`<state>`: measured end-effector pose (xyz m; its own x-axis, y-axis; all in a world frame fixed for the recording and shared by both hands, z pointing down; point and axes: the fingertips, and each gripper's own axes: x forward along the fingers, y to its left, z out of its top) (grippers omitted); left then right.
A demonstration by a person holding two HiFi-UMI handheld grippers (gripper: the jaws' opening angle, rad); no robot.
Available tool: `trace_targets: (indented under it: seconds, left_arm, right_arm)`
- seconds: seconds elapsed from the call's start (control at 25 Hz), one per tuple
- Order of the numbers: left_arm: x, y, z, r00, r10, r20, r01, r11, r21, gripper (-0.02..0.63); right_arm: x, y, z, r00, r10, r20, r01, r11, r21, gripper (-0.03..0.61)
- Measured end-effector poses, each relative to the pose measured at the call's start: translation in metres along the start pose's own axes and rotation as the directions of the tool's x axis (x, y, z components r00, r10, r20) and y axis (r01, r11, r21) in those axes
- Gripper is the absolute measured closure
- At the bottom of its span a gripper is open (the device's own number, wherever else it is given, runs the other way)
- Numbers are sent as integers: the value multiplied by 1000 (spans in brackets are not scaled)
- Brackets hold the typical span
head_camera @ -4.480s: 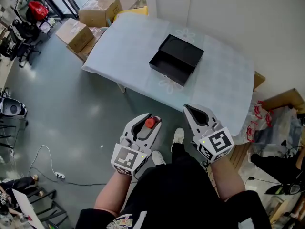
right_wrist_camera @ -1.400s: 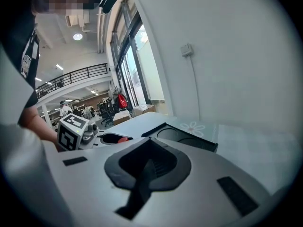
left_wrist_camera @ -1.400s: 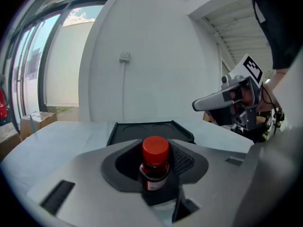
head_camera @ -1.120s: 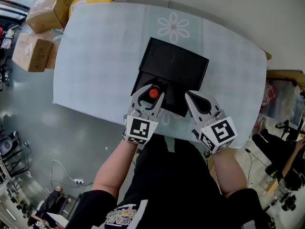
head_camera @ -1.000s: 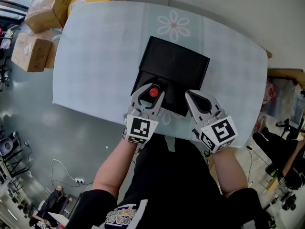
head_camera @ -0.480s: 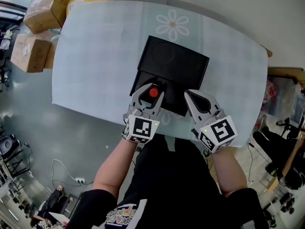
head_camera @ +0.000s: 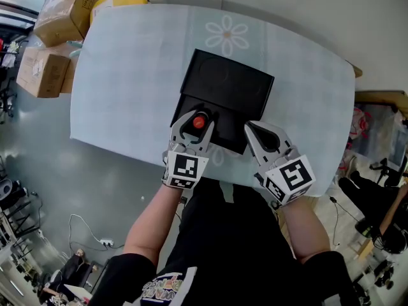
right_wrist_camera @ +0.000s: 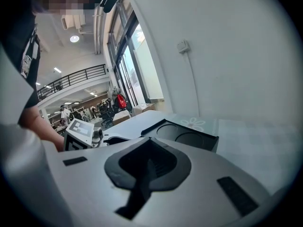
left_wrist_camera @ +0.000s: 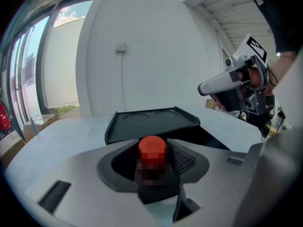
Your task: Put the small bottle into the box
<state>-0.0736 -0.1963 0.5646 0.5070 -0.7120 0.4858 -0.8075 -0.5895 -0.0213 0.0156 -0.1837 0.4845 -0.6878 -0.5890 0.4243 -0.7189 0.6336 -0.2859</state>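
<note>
The left hand-held gripper (head_camera: 197,112) reaches over the near left corner of the flat black open box (head_camera: 229,81), which lies by the near edge of the pale cloth-covered desk (head_camera: 127,75). Its jaws have just been opening and stand spread. The small bottle with a red cap (left_wrist_camera: 152,149) stands upright between them, close to the right pad, with a gap on its left. Whether the bottle rests on the box floor cannot be told. The right hand-held gripper (head_camera: 250,126) hovers at the box's near right corner, jaws pressed together on nothing.
</note>
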Motion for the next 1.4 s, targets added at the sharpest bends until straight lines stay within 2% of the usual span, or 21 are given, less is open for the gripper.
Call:
trace_targets:
  seconds: [0.36,0.56,0.68,0.88,1.0,1.2,1.4]
  left_arm:
    - [-27,0,24,994,90,58,-90,996,-8,443]
    - [-54,-11,48,985,141,101,-142,990,1,443]
    - [-75,-24,64,977,168,134,-167,986,-20,446]
    - [-112,-57,89,964,182,192,-170,982,-78,561]
    - [-132,-81,107,955,192,227,-167,978,-123,604]
    - [-156,-119,129,939,199,279,-152,972,-180,605]
    - [-174,-146,137,934,188,303,-132,972,-195,606]
  right_arm:
    - [-23,1,10,1000,16,27,-15,999,-30,569]
    - [-43,9,21,997,50,54,-47,997,-66,569]
    - [-57,17,30,994,80,76,-73,993,-91,569]
    - [-86,35,41,985,134,106,-119,983,-139,569]
    - [-110,44,45,978,166,123,-144,975,-170,569]
    - [-139,54,45,964,226,138,-193,957,-217,569]
    - [-152,70,41,954,269,129,-234,943,-238,569]
